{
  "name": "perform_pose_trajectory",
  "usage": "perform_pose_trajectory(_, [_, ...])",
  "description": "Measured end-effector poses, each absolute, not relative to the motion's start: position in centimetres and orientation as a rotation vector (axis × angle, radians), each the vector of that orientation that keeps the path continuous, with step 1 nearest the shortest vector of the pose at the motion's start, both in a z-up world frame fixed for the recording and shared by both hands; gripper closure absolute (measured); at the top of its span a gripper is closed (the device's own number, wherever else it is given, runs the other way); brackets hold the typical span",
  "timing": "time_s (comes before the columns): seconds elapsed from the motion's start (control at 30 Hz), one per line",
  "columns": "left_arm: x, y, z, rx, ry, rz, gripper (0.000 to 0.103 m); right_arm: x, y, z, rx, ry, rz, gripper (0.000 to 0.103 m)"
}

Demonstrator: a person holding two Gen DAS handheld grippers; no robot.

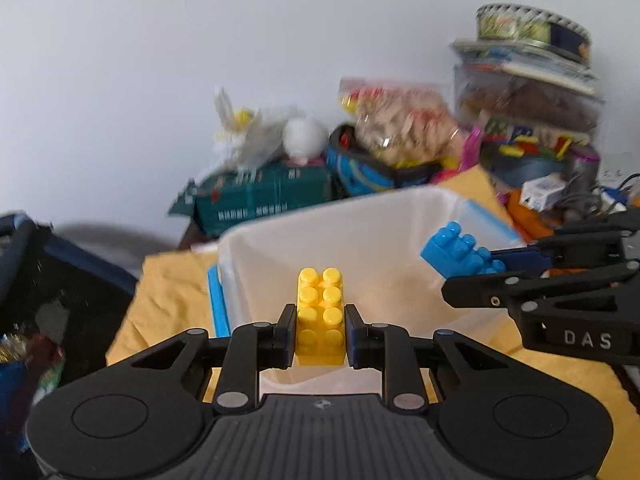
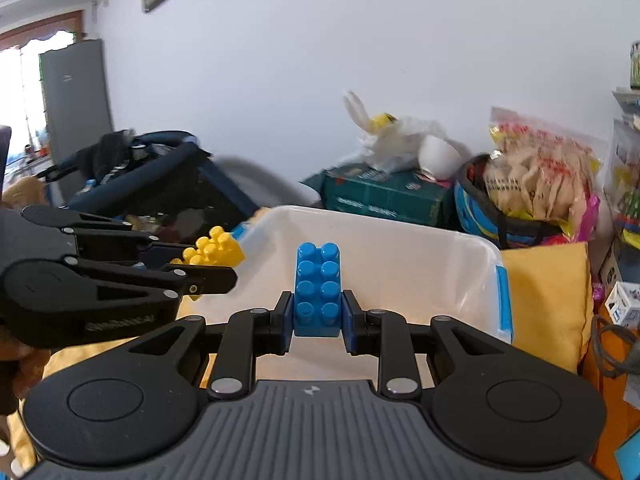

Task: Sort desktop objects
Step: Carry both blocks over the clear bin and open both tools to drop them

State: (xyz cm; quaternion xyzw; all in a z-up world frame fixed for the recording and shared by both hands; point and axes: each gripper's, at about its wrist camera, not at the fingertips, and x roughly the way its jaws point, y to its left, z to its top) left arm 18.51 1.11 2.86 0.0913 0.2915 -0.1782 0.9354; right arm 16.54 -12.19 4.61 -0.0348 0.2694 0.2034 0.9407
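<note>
Left wrist view: two toy bricks gripped above a translucent bin.

Nearest, the left gripper (image 1: 320, 334) has its fingers clenched on a yellow brick (image 1: 320, 312), studs up; the right gripper (image 2: 318, 322) likewise clamps a blue brick (image 2: 318, 292). Both bricks hang in the air over the near part of the clear plastic bin (image 1: 400, 216), which sits on a yellow cloth (image 1: 168, 292). The right gripper reaches in from the right edge. Behind the bin lie a green box (image 1: 256, 196), a white plastic bag (image 1: 248, 132) and a snack packet (image 1: 400, 120), against a white wall (image 1: 280, 40).
</note>
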Motion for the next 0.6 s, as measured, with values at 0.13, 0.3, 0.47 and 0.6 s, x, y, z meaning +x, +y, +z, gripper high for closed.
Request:
perform_pose_trajectory(0.13, [20.1,0.9,0.7,0.201,0.648,-0.359,0.076,18.3,-12.1,2.7,-0.06,0.602,0.391,0.076])
perform_pose_trajectory(0.3, [21.0,0.8,0.3,0.157,0.666,-0.373,0.076,19.4,-11.8,1.3,-0.058,0.638,0.353,0.076])
perform_pose_trajectory(0.47, [20.9,0.8,0.4,0.133,0.67,-0.357,0.055,20.0,-11.8,1.0,-0.046,0.669,0.31,0.073])
perform_pose_trajectory(0.6, [19.0,0.8,1.6,0.135,0.633,-0.333,0.047,18.9,-11.9,1.4,-0.028,0.641,0.303,0.065])
